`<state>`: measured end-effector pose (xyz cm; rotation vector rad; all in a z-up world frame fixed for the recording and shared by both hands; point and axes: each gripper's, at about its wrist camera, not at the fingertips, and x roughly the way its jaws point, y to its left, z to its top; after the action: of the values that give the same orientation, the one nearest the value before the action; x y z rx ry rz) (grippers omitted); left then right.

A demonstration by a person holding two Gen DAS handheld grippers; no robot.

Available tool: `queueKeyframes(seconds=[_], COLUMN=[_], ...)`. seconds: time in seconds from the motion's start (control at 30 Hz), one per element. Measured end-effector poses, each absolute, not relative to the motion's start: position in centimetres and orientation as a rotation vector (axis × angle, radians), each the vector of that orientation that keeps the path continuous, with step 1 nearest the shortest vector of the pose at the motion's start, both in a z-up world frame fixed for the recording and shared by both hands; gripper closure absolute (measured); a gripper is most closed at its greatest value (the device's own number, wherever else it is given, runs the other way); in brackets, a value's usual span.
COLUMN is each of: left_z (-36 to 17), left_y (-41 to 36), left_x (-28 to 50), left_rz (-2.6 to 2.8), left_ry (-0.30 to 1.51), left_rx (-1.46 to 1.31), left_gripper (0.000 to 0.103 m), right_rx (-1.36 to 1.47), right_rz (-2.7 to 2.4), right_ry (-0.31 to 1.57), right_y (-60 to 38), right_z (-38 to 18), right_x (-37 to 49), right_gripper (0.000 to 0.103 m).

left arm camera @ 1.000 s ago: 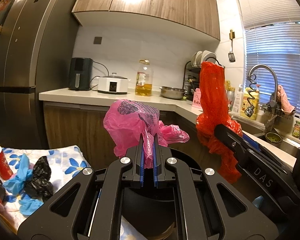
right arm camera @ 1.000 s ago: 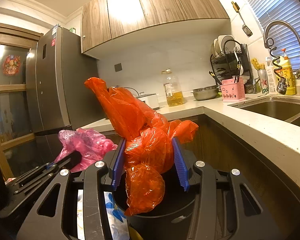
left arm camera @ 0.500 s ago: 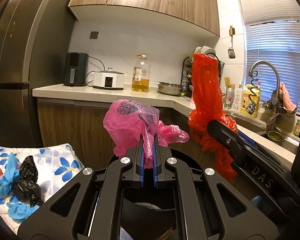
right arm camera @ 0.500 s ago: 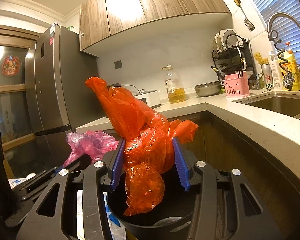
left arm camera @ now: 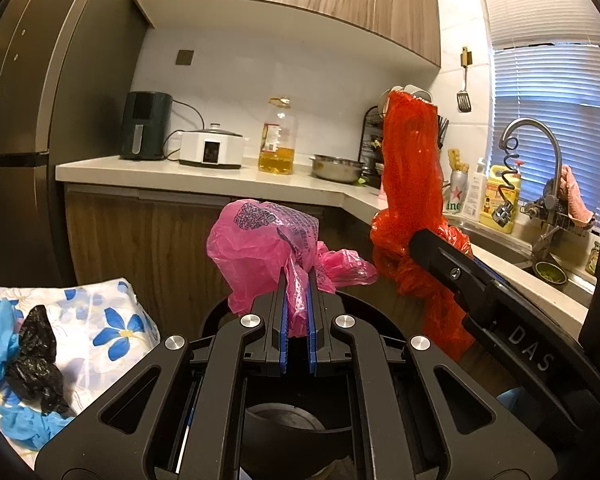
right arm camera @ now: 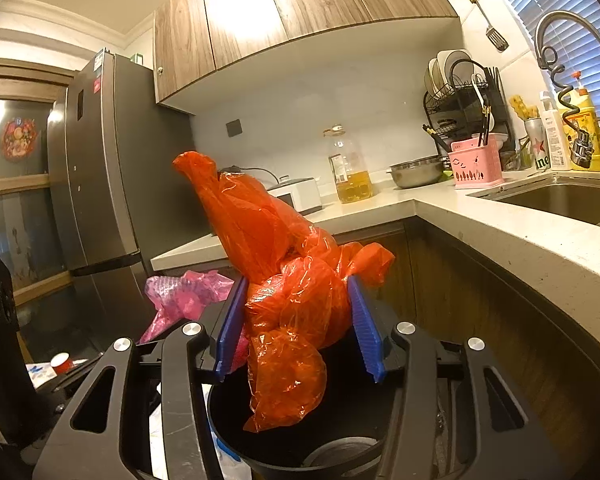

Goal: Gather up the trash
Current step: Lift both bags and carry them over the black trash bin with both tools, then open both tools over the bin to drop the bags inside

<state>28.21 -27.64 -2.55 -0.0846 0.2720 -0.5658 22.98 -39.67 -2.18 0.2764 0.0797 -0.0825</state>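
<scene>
Both grippers have dipped toward the black bin (right arm camera: 284, 440), fingers pinching pink bag (left arm camera: 260, 248) and orange bag (right arm camera: 288, 280)

You can read "DAS" on the right gripper (left arm camera: 496, 312) body. The green can (right arm camera: 542, 160) by the sink shows "ine". Print on the pink bag (left arm camera: 268, 248) is illegible.

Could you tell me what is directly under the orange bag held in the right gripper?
Under the orange bag, held in the right gripper, stands an open black bin. Its dark inside shows a round pale shape at the bottom; the bag and gripper cover the rest.
</scene>
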Motion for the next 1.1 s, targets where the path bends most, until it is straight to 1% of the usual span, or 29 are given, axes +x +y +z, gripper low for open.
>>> queueKeyframes(seconds=[0.07, 0.13, 0.17, 0.23, 0.27, 0.33, 0.37, 0.47, 0.53, 0.63, 0.7, 0.8, 1.0, 1.1], left_z=[-2.7, -3.0, -3.2, -3.5, -3.6, -3.8, -3.9, -4.3, -4.4, -4.3, -4.2, -4.0, -3.3, -3.2], left_y=[-27.7, -27.8, -27.9, -27.9, -27.9, -27.7, -27.7, -27.4, -26.9, -26.3, -25.9, -25.1, -22.8, -21.4], left_x=[28.6, 29.0, 29.3, 29.6, 29.7, 30.0, 30.0, 30.2, 30.2, 29.6, 29.2, 28.3, 25.3, 23.7], left_rz=[-0.573, -0.570, -0.571, -0.570, -0.578, -0.604, -0.602, -0.589, -0.573, -0.533, -0.509, -0.468, -0.381, -0.354], left_ry=[0.281, 0.297, 0.305, 0.318, 0.325, 0.340, 0.345, 0.357, 0.364, 0.354, 0.345, 0.341, 0.305, 0.294], left_rx=[-0.090, -0.088, -0.090, -0.091, -0.097, -0.114, -0.116, -0.129, -0.136, -0.130, -0.120, -0.110, -0.091, -0.093], left_gripper=[0.096, 0.092, 0.088, 0.068, 0.056, 0.052, 0.048, 0.046, 0.041, 0.032, 0.025, 0.019, 0.008, 0.006], right_rx=[0.281, 0.285, 0.286, 0.290, 0.292, 0.293, 0.293, 0.299, 0.301, 0.295, 0.288, 0.280, 0.267, 0.261], right_rz=[-0.077, -0.076, -0.076, -0.080, -0.082, -0.089, -0.092, -0.100, -0.104, -0.108, -0.111, -0.115, -0.114, -0.120], right_ry=[0.080, 0.079, 0.081, 0.081, 0.078, 0.074, 0.071, 0.073, 0.074, 0.078, 0.084, 0.088, 0.102, 0.108], right_y=[-39.8, -39.8, -39.8, -39.9, -39.9, -40.1, -40.1, -40.3, -40.4, -40.1, -39.8, -39.3, -38.2, -37.6], right_z=[-2.2, -2.4, -2.5, -2.4, -2.4, -2.4, -2.4, -2.4, -2.3, -2.4, -2.3, -2.4, -2.4, -2.4], right_x=[23.2, 23.3, 23.3, 23.3, 23.2, 23.1, 23.0, 22.9, 22.7, 22.4, 22.3, 21.6, 20.0, 19.0], right_gripper=[0.047, 0.036, 0.036, 0.035, 0.035, 0.035, 0.035, 0.035, 0.035, 0.035, 0.032, 0.031, 0.021, 0.019])
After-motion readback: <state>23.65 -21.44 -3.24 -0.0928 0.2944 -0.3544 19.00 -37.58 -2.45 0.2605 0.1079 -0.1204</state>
